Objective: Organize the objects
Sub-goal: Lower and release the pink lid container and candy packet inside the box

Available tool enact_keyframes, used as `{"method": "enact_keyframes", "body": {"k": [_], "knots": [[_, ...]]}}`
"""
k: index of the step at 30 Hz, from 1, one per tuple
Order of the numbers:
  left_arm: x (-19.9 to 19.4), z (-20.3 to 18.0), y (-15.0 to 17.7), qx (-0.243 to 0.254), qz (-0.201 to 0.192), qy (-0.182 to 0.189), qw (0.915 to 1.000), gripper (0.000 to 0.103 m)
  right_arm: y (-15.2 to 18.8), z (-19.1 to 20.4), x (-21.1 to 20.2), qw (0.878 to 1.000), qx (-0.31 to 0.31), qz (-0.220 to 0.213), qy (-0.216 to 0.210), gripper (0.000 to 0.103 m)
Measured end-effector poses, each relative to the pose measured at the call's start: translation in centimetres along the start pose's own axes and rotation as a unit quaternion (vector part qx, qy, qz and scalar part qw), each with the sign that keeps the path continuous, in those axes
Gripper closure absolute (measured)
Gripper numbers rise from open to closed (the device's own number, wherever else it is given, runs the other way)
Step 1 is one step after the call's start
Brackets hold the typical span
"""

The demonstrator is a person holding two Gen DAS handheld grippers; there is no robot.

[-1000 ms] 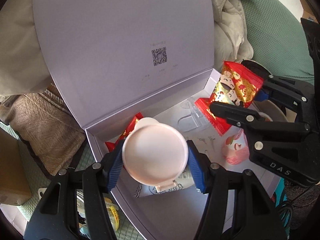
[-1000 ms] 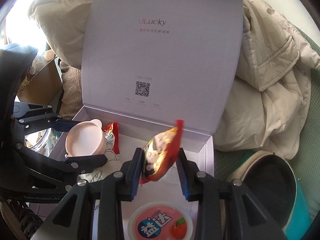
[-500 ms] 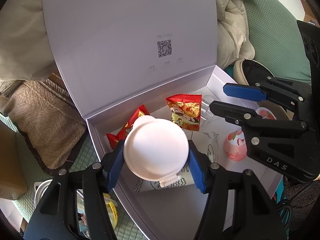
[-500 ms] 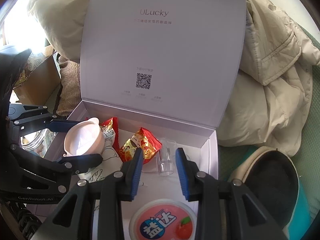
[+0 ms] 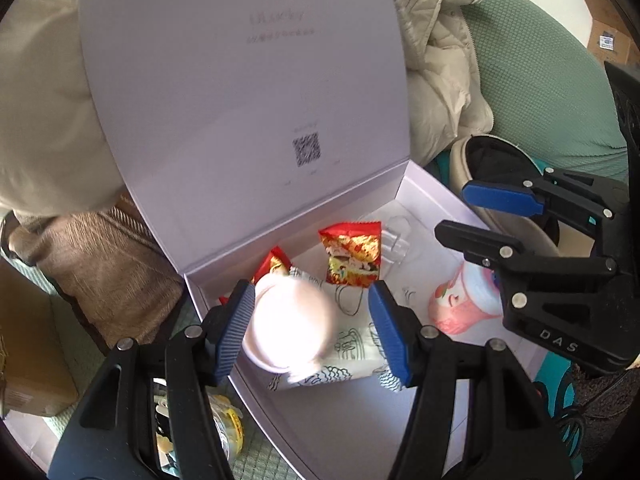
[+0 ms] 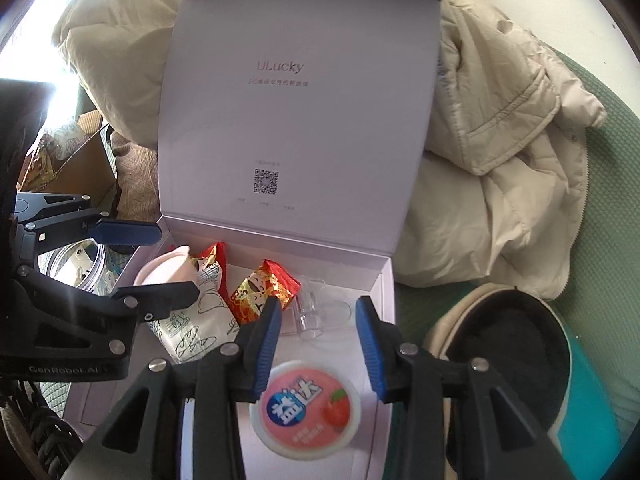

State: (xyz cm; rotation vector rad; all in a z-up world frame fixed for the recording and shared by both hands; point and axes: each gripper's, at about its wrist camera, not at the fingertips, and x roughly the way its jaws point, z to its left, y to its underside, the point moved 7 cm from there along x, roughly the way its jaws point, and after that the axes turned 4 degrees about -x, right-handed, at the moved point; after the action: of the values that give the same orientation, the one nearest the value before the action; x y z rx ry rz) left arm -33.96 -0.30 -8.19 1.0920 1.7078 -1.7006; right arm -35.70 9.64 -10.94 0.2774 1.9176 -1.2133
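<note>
A white gift box (image 5: 424, 200) (image 6: 384, 280) lies open with its lid upright. Inside, a white cup with a pink lid (image 5: 292, 328) (image 6: 168, 272) lies between the spread fingers of my open left gripper (image 5: 312, 328), which no longer pinch it. A red snack packet (image 5: 352, 256) (image 6: 260, 292) lies in the box, beside a second red packet (image 5: 272, 264) (image 6: 212, 256). My right gripper (image 6: 318, 344) (image 5: 468, 212) is open and empty above a pink gum tub (image 6: 306, 412) (image 5: 464, 300). A clear plastic piece (image 6: 316, 312) lies at the back.
A beige padded jacket (image 6: 500, 160) and green sofa (image 5: 540, 80) lie to the right. A dark-lined shoe (image 6: 508, 344) sits by the box's right side. A brown cushion (image 5: 100, 256) and a clear jar (image 6: 80, 264) are left of the box.
My right gripper let go of the red snack packet, which now lies in the box. My left gripper opened and the cup tipped down into the box.
</note>
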Motion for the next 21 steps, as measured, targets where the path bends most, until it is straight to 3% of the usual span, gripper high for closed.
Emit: {"method": "enact_keyframes", "body": {"k": [11,18,21], "knots": [[0.1,-1.2,0.2,-0.01,-0.007,0.005,0.9999,0.045,1.2,0.1,-1.5,1.0,-0.008,0.006,0.008,0.048],[-1.7,-0.6,-0.2,-0.006,-0.02,-0.03,0.9993,0.044,0.7,0.2,-2.8,1.0,-0.007,0.0,0.016,0.036],[-2.9,-0.2,-0.7,-0.01,-0.033,-0.046,0.9983,0.035,0.1,0.1,-3.8,1.0,0.0,-0.014,0.021,0.032]]}}
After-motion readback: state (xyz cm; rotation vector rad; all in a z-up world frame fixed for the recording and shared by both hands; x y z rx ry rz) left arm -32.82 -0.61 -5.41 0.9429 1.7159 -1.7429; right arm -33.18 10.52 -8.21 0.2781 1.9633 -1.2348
